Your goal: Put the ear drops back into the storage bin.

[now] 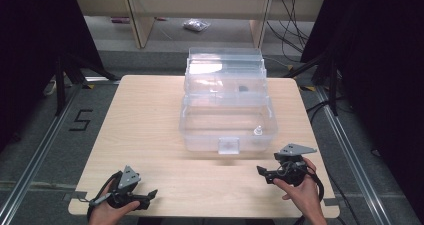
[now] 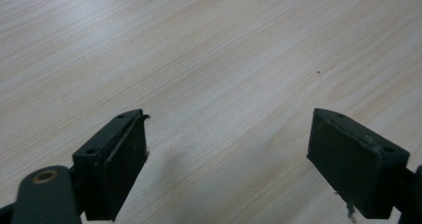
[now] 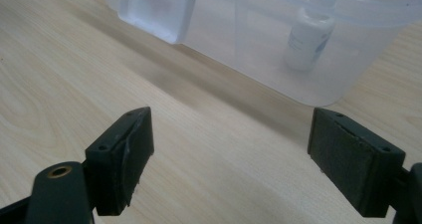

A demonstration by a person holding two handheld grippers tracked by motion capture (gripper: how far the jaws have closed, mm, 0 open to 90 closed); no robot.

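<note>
Both tools, left tool (image 1: 150, 194) and right tool (image 1: 264, 172), rest near my worktop (image 1: 150, 115) edge, jaws apart, holding nothing. Ahead, mid-worktop, the clear box (image 1: 227, 127) stands open, a small bottle (image 3: 307, 39) inside, presumably for access.

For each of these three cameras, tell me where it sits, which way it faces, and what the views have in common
High view: above the person's side, facing forward and down on the wooden table and clear plastic box; both hands, left gripper and right gripper show.
Left gripper view: rides the left gripper, looks along its open jaws at bare tabletop.
Right gripper view: rides the right gripper, looks past open jaws at the box's front wall and small white bottle.
Shared: the high and right gripper views both show box and bottle.
</note>
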